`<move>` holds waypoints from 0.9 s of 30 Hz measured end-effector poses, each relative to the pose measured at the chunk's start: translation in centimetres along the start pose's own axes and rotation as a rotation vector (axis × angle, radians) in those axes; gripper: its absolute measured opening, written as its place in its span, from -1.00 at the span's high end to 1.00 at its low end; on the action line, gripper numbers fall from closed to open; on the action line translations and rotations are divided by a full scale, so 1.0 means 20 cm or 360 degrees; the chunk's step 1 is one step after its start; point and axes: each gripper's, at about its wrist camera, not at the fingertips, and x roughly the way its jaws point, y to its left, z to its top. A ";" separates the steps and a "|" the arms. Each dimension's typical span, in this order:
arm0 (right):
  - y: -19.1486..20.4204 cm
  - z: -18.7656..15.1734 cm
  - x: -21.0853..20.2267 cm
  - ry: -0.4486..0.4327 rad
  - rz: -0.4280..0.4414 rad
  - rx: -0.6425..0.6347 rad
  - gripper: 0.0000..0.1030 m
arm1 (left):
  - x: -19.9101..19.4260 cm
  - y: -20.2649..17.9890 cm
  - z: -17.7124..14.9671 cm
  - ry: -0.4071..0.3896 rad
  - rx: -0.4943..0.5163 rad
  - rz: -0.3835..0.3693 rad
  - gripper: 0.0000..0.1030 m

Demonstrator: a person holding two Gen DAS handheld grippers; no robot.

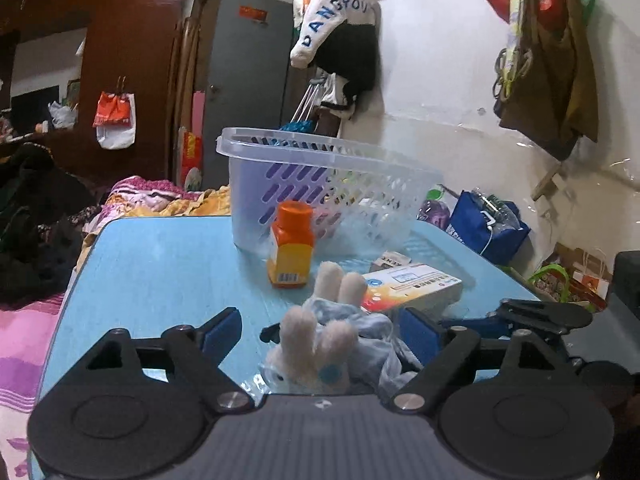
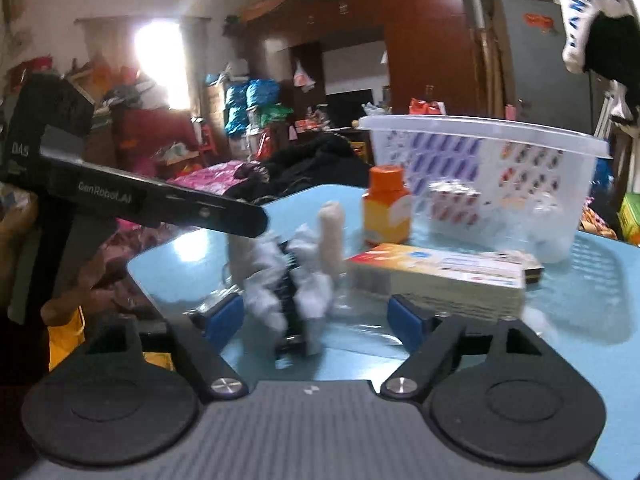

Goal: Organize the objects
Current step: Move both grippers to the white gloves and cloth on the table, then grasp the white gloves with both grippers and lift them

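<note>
Jaws of both grippers standing apart around plush toy (image 1: pixel 320 344); closing off-centre risking toy slipping, knocking bottle (image 1: pixel 290 244).

1. I read "DANGROU" in blue on the white garment (image 1: pixel 334 16) hung on the wall.
2. "GenRobot.AI" on the left gripper (image 2: pixel 132 200) body; "DAS" on its block.
3. Carton (image 2: pixel 436 276) print is unreadable.

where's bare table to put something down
Free: the blue table's left side, from its left edge to the orange bottle and basket. Crowded: the right, where bottle, box and plush toy cluster before the basket.
</note>
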 end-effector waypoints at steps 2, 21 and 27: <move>0.02 -0.01 0.02 0.0016 0.0011 -0.0020 -0.36 | 0.00 0.01 -0.03 -0.0005 0.0008 0.0022 -0.72; 0.04 -0.03 0.06 0.0023 -0.0038 -0.0056 0.37 | 0.05 -0.03 -0.09 -0.0068 0.0152 0.0017 0.10; 0.04 -0.01 -0.01 -0.0037 -0.0054 -0.0096 0.38 | 0.00 -0.07 -0.09 -0.0149 0.0179 0.0003 0.13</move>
